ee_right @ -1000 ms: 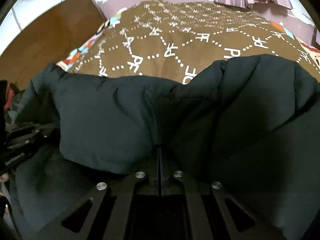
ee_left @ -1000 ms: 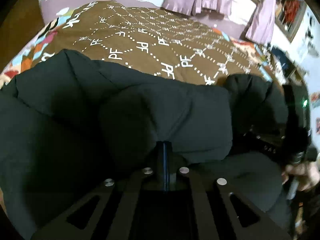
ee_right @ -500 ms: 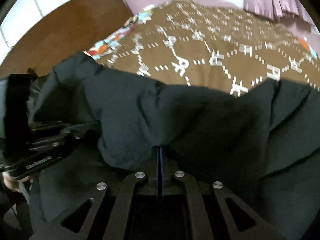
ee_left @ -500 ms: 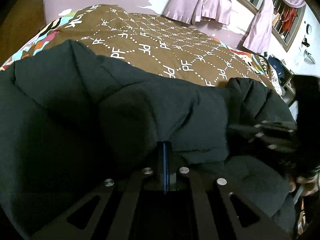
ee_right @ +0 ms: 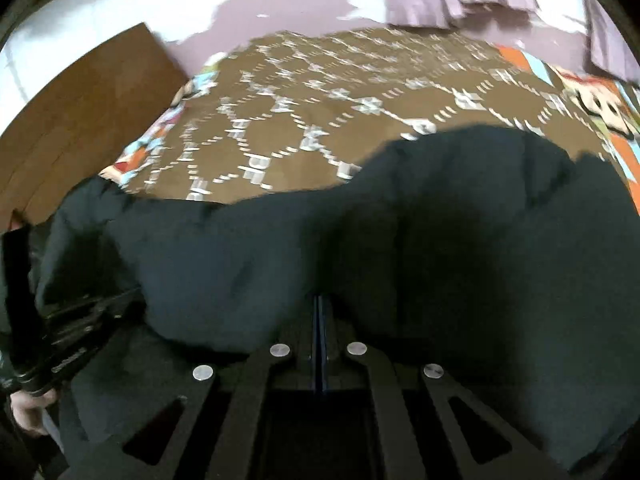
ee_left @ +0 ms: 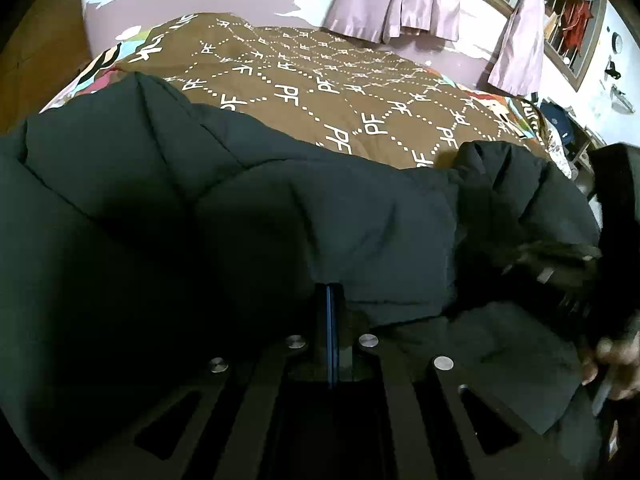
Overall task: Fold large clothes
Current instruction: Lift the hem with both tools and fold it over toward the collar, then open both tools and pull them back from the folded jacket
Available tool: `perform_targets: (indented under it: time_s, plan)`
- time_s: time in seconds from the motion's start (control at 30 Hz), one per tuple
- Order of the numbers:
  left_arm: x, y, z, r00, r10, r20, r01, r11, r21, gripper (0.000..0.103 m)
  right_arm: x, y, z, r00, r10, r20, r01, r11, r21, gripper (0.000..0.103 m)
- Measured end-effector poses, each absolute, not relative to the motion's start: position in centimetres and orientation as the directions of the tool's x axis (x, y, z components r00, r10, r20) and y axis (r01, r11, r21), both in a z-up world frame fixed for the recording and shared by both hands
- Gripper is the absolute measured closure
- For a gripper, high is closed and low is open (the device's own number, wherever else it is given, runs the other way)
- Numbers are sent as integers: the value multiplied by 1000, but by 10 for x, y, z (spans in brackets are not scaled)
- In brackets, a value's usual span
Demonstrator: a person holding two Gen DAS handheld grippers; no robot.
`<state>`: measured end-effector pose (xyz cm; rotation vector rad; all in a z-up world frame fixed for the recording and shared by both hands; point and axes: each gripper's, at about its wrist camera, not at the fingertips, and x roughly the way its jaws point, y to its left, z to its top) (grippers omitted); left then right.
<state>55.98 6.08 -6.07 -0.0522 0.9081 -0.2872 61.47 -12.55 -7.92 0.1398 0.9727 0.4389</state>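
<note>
So both grippers are pinching the near edge of the dark puffer jacket (ee_left: 320,216), left gripper (ee_left: 331,300) and right gripper (ee_right: 319,308) clenched tight on fabric, probably to carry a fold across; it's puffy, quilted, slumped over the brown patterned bedspread (ee_left: 320,92); slippery-looking shell.

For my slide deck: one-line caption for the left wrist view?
Left gripper pinches a dark padded jacket above a brown patterned bedspread.

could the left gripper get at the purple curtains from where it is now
Probably not. The left gripper is shut on the dark padded jacket at the near edge of the bed, and the curtains hang beyond its far side.
</note>
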Motion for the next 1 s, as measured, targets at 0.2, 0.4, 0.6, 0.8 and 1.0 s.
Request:
perform_targets:
  time_s: [0.2,0.4,0.6,0.8,1.0]
  plan:
    - [561,60,-60,579,-259,-773,223,962,-155,100,617,-109,-99,456,378,-806,-327,913,243,102]
    - [558,52,-61,593,-214,-776,222,970,-98,100,609,-125,-97,462,467,-754,-322,880,348,91]
    - [555,56,-59,597,-237,-766,229,966,-120,101,582,-145,-65,563,507,-653,-299,861,411,50]
    - [541,65,-40,632,-250,-733,204,967,-154,96,555,-163,-41,647,459,-609,-266,884,384,30]
    - [498,45,-14,734,-224,-642,251,967,-51,24,536,-178,-26,718,392,-575,-182,903,389,14]
